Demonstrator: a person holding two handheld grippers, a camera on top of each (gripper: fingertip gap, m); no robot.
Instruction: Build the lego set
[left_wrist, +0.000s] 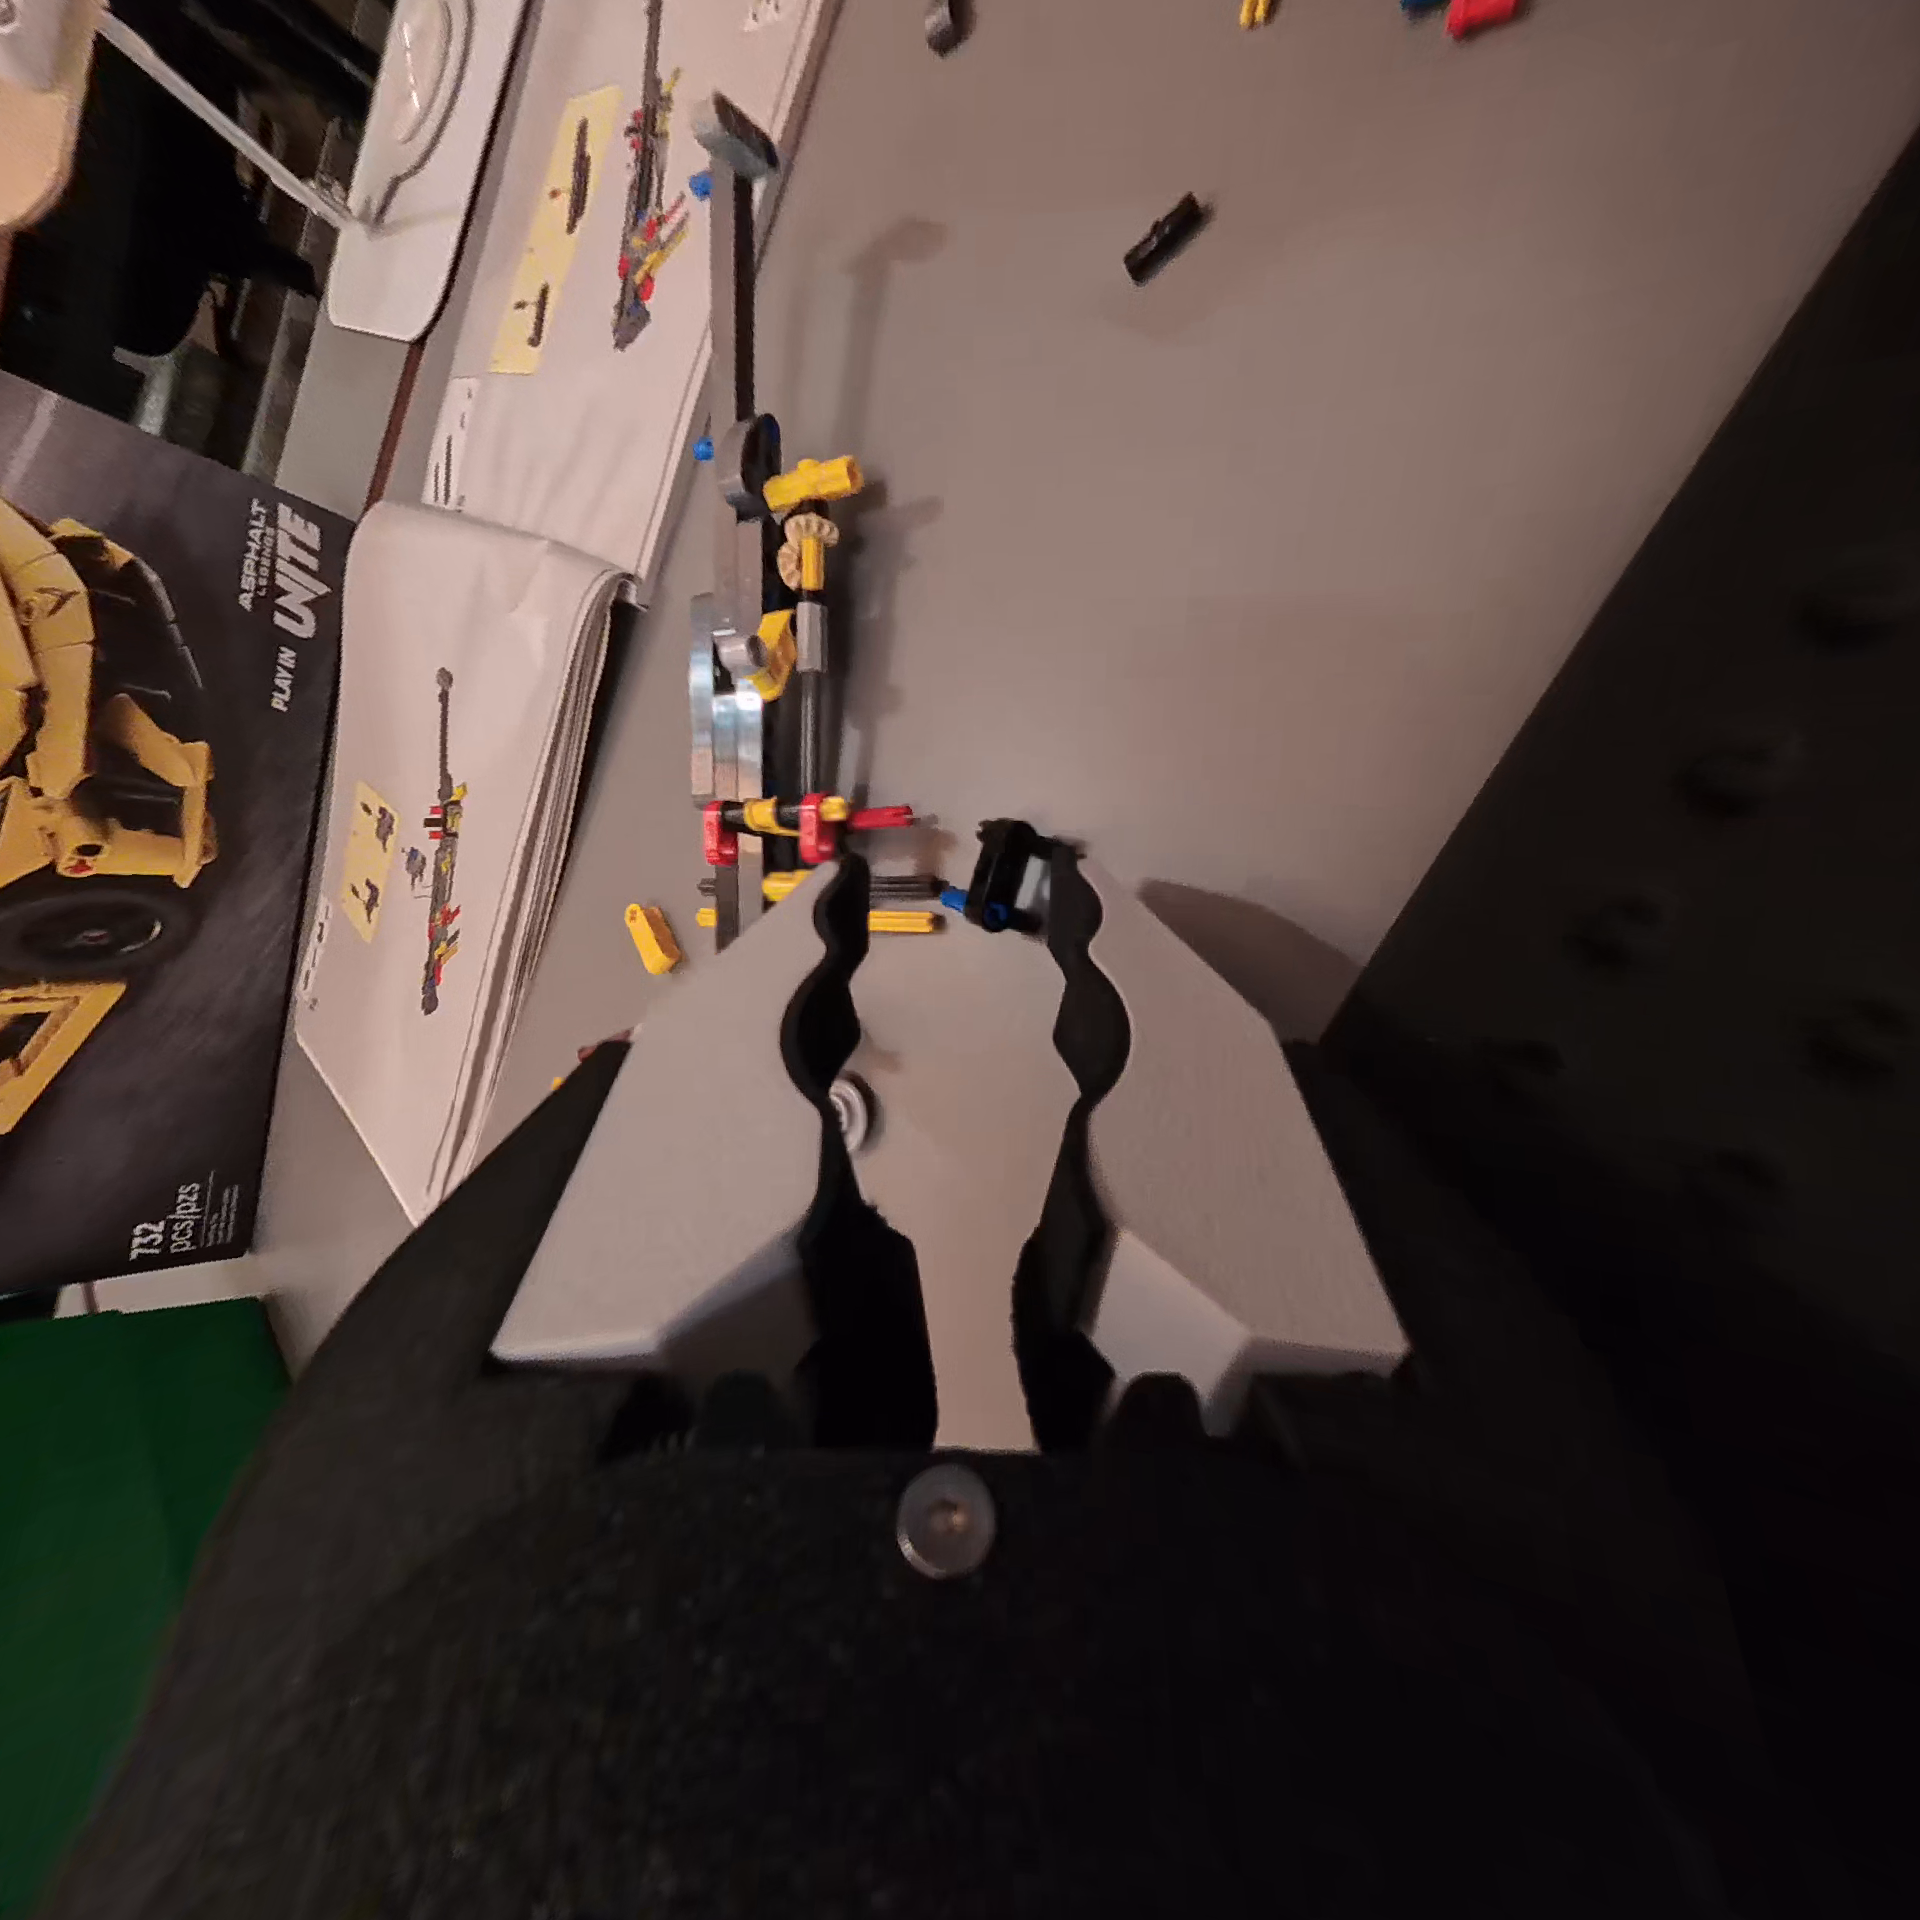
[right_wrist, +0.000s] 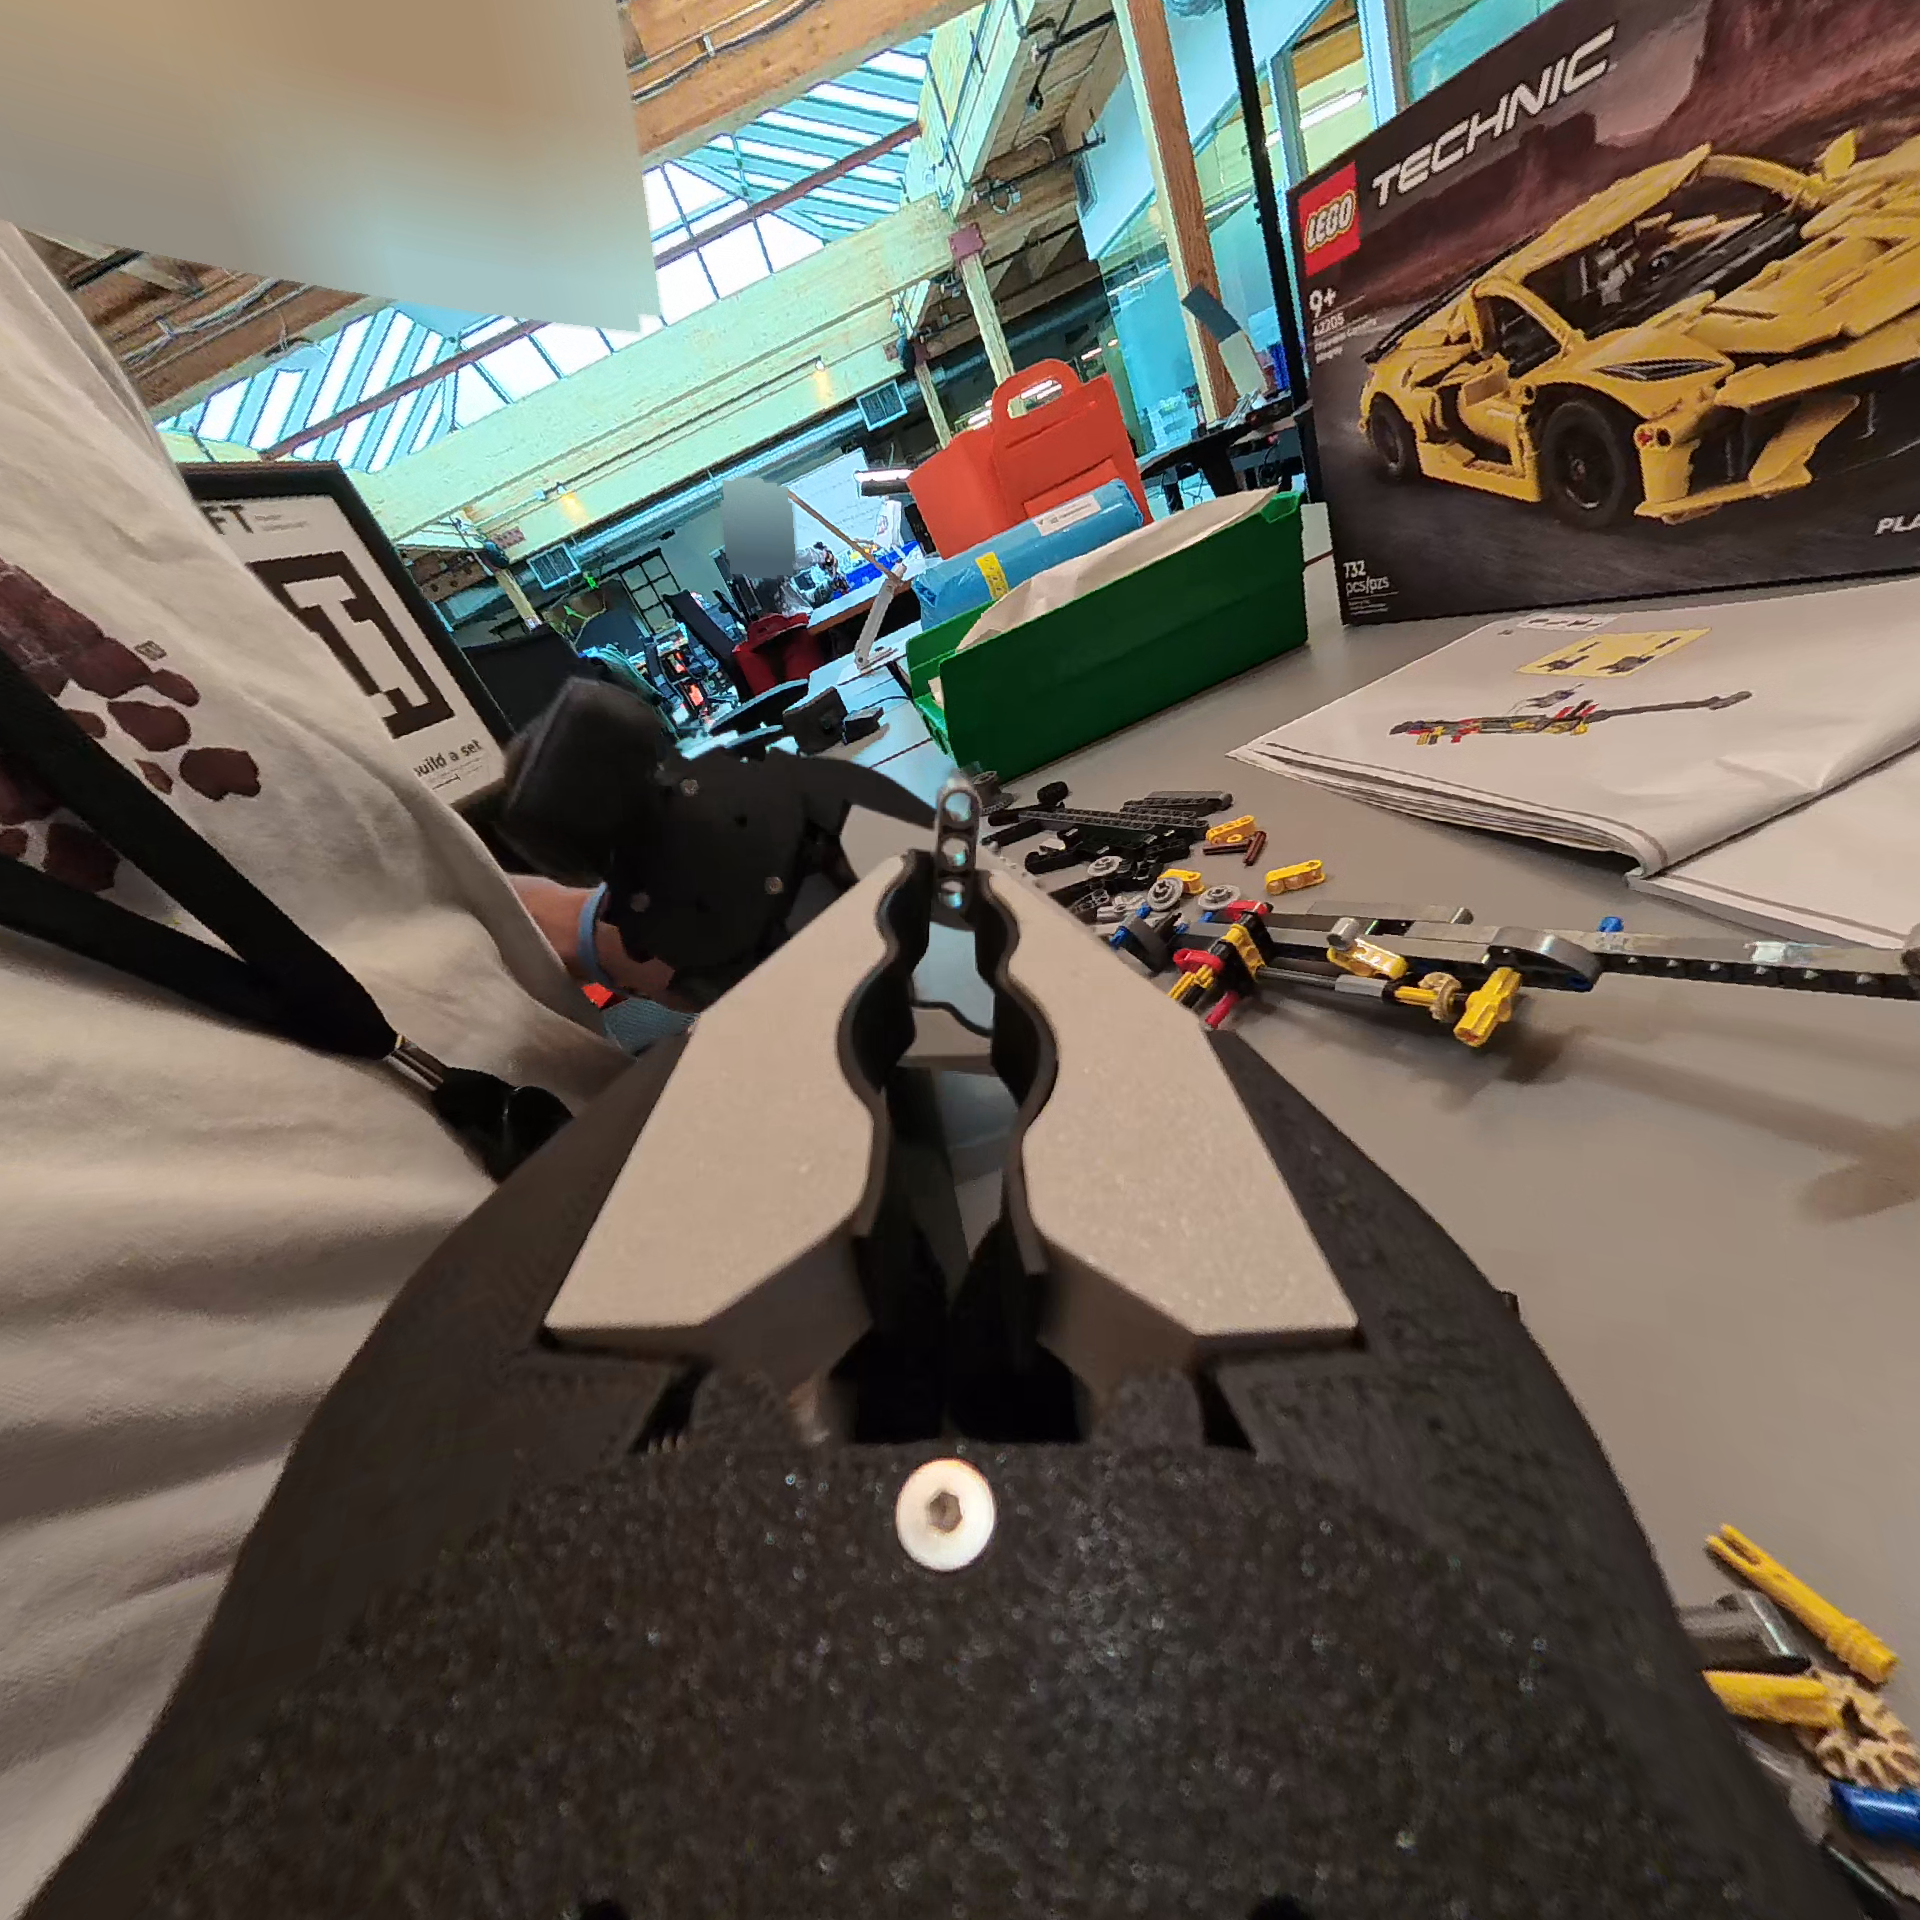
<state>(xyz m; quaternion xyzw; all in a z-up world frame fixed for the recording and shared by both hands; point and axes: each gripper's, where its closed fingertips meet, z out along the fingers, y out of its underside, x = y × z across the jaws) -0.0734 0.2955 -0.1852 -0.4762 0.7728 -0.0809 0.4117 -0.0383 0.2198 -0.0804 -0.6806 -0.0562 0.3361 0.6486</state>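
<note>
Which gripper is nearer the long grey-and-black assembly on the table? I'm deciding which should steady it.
Left. The left gripper has its fingertips right at the long assembly's near end. The right gripper is raised off to the side, shut on a small grey beam.

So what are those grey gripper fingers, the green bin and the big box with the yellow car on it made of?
The grey fingers look like matte, grainy plastic, maybe 3D-printed, with black wavy liners that could be rubber. The green bin seems smooth moulded plastic with a slight sheen on its wall. The box looks like printed cardboard with sharp folded edges and a glossy picture.
</note>
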